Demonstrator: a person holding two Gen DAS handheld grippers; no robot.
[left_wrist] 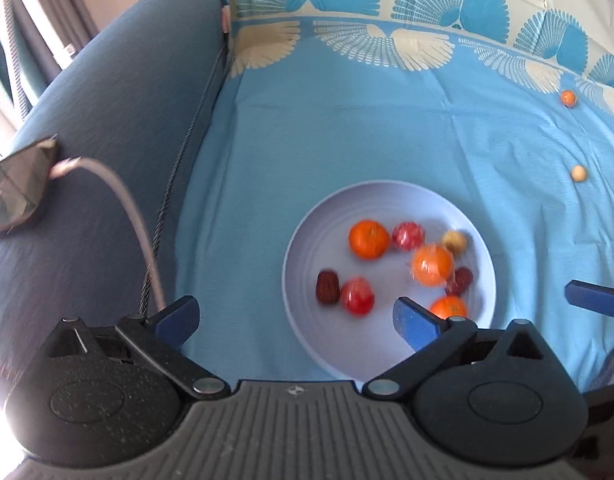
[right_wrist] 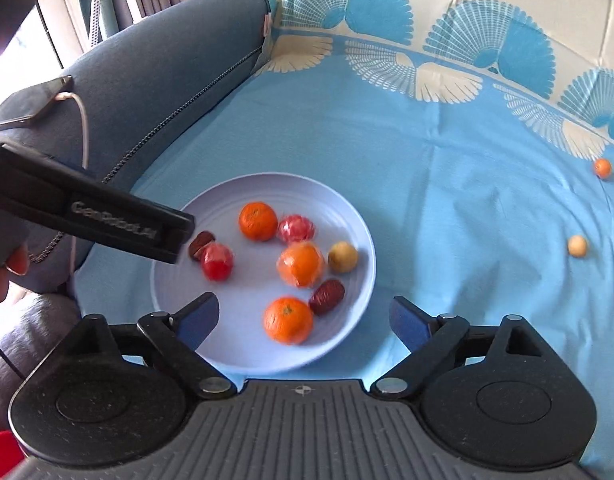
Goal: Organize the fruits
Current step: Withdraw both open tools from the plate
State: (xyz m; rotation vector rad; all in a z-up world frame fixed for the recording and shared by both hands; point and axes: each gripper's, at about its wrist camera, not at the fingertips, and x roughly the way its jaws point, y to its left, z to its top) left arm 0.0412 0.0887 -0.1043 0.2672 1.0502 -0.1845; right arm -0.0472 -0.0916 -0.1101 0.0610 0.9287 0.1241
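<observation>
A pale lilac plate [left_wrist: 307, 264] [right_wrist: 347, 216] lies on the blue cloth and holds several fruits: oranges [left_wrist: 368, 239] [right_wrist: 288, 320], red wrapped fruits [left_wrist: 357, 296] [right_wrist: 217, 261], dark dates [left_wrist: 327, 286] [right_wrist: 326, 291] and a small yellow fruit [left_wrist: 454, 241] [right_wrist: 342, 256]. Two small fruits lie loose on the cloth to the right, an orange one [left_wrist: 568, 98] [right_wrist: 602, 168] and a beige one [left_wrist: 578, 173] [right_wrist: 577, 245]. My left gripper [left_wrist: 295, 320] is open and empty at the plate's near left rim. My right gripper [right_wrist: 305, 320] is open and empty over the plate's near edge.
A blue sofa armrest [left_wrist: 107, 140] rises on the left with a phone [left_wrist: 19, 188] [right_wrist: 35, 104] and its cable on it. The patterned cloth [left_wrist: 387, 120] covers the seat. The left gripper's body [right_wrist: 87, 212] reaches over the plate's left rim.
</observation>
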